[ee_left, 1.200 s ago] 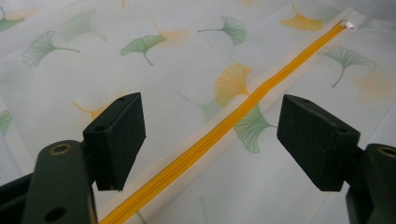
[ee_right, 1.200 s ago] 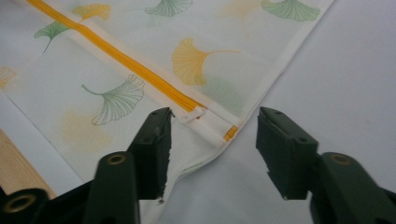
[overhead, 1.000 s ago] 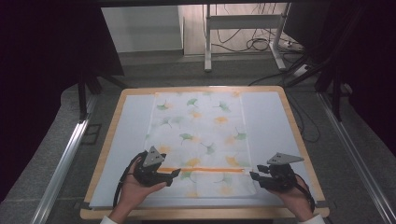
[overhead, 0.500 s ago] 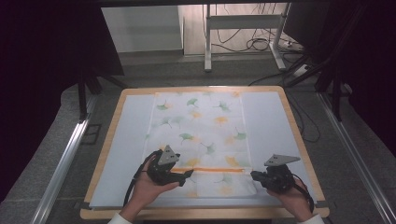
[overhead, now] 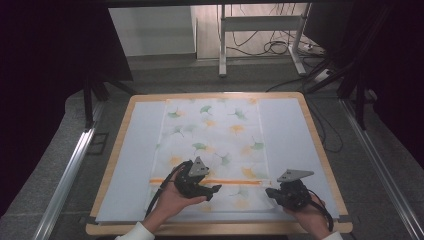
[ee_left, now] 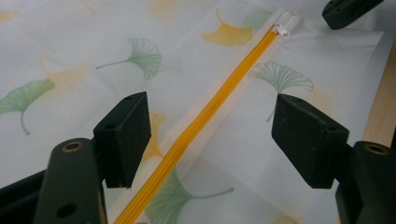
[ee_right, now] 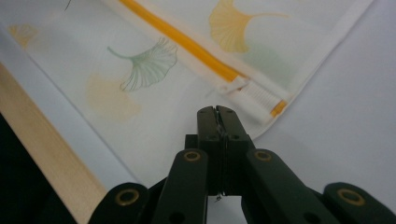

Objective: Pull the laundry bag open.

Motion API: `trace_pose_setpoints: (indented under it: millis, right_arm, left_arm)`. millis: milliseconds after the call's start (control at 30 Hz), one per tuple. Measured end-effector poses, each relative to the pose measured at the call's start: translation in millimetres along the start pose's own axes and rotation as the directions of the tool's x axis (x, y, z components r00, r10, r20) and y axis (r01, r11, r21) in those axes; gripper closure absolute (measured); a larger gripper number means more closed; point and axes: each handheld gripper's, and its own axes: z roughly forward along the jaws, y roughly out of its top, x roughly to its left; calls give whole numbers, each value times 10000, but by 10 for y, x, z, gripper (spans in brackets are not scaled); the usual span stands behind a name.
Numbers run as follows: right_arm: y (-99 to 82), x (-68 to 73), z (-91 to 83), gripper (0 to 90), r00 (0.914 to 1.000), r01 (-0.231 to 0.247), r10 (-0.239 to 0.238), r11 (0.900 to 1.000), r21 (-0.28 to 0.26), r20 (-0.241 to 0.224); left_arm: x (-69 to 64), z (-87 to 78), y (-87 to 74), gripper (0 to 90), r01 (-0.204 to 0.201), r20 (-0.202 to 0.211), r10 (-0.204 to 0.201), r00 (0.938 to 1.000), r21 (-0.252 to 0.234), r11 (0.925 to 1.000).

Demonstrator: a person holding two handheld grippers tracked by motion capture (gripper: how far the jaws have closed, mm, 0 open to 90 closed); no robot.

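A leaf-printed mesh bag (overhead: 212,150) lies flat along the table's (overhead: 320,150) middle, its orange zipper (overhead: 210,181) running parallel to the near edge. The right gripper (overhead: 272,192), jaws pressed together, appears to pinch the fabric just short of the white zipper pull (ee_right: 233,86), likely anchoring that end. The left gripper (overhead: 212,190) straddles the zipper, jaws apart and lately narrowing.

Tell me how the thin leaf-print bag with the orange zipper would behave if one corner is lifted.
The bag lies flat and looks sheer, so it is probably light and floppy and would drape. The zipper may stay somewhat stiffer than the fabric. On the smooth white mat it might slide when pushed.
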Motion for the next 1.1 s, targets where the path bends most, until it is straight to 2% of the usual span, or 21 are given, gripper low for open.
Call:
trace_pose_setpoints:
  millis: [200,367,567,667,700,967,1100]
  right_arm:
    - [-88,43,-102,884,9999,-86,89,9997,-228,114]
    - [-106,52,-90,884,9999,-133,134,9996,-256,50]
    - [-79,61,-65,884,10000,-58,57,9996,-284,-52]
    - [-71,76,-58,883,10000,-21,19,9997,-260,-68]
    - [-66,83,-53,884,10000,11,-14,9997,-255,-95]
    - [-45,93,13,884,9996,158,-160,9998,-73,-252]
    - [-58,96,19,884,9993,141,-141,9999,-7,-332]
  left_arm:
    - [-93,183,147,305,-430,402,424,9983,139,9990]
    - [-111,233,177,309,-499,480,491,9976,166,9986]
    - [-113,267,207,323,-338,648,334,9973,45,9994]
    - [-132,292,226,328,-501,750,486,9960,183,9986]
    - [-149,305,232,331,-442,784,431,9960,129,9989]
    - [-173,333,313,338,-581,794,568,9952,142,9982]
    - [-175,367,350,340,-508,845,501,9952,62,9987]
